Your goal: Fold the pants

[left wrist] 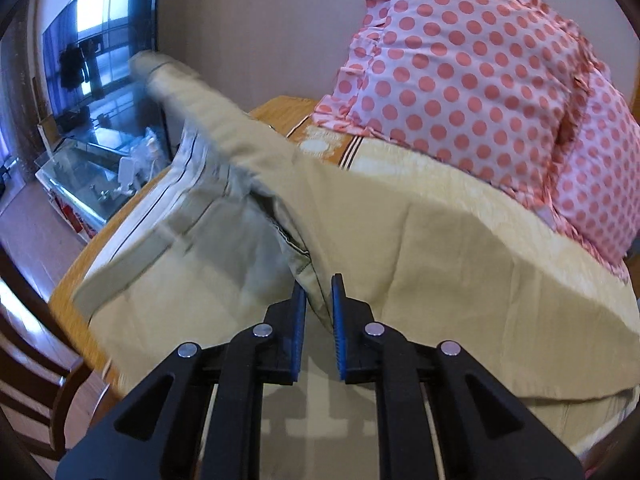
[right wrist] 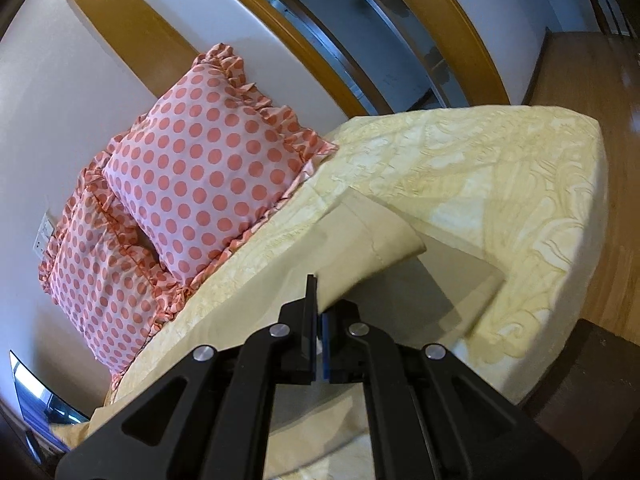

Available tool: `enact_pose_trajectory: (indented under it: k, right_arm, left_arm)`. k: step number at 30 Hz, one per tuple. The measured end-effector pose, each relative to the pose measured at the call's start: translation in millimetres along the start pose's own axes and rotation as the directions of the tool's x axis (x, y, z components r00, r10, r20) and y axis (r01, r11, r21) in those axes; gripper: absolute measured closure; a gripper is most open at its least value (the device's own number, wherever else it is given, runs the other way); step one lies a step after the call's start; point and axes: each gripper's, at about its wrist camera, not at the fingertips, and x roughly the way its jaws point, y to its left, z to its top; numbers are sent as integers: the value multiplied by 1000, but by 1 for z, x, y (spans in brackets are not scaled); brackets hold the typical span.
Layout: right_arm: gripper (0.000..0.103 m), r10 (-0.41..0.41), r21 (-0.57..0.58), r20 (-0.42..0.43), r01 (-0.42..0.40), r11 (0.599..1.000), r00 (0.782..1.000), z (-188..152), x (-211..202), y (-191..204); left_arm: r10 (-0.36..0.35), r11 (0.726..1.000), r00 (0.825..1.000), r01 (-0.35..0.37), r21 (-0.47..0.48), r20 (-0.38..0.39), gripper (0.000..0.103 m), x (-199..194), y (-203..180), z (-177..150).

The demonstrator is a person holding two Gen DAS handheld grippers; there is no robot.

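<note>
Beige pants (left wrist: pixel 240 208) hang lifted above the bed, blurred by motion, waistband and inner lining toward the left. My left gripper (left wrist: pixel 319 292) has its blue-padded jaws nearly together, pinching a fold of the pants fabric near the fly seam. In the right wrist view my right gripper (right wrist: pixel 319 300) is shut on the edge of a pant leg (right wrist: pixel 360 240), which stretches up and away from the fingers over the bed. The leg's hem end casts a grey shadow on the bedspread.
A cream patterned bedspread (right wrist: pixel 500 184) covers the bed. Two pink polka-dot pillows (left wrist: pixel 460 68) (right wrist: pixel 208 168) lean at the wall. A wooden bed frame edge (left wrist: pixel 132 216), a chair (left wrist: pixel 36 380) and a glass TV stand (left wrist: pixel 88 168) lie left; wooden floor (right wrist: pixel 600 80) right.
</note>
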Motion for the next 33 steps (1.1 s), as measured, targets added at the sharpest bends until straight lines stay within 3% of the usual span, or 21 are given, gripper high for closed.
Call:
enact_pose_trajectory:
  k: [5,10,16,23,28,31,33]
  right_arm:
    - [102,-48,30,-42,50,998,998,-7,1,-22]
    - [102,-77,16,-57,78,997,995,-10,4,-29]
    - [102,-71,-7,3,71,997,997,-2,-11,-17]
    - [102,-145,-20,-45,144,989,988,-13,-7,-29]
    - [101,-178,-79,-30,175,981,984,-18,-7,-26]
    - [99,-178,-86,-27,175,981,984,-18,-9,-26]
    - [95,-179,-102,-28,175,979,983,-18,-12,-26]
  left_arm:
    - [-10,999,1000,10,-44,13,91,-19,15,-48]
    - [-32,993,999,30,-110,-14,91,-12,29,-79]
    - [-55,990,998,55,-127,0,91,-18,34,-87]
    - [-37,994,999,39,-104,23,91,-23,33,-96]
    - [6,1000,999,-5,-29,52,89,-23,25,-97]
    - [7,1000,998,-7,-4,70,86,-29,25,-99]
    - [8,1000,997,-9,11,81,76,-35,26,-102]
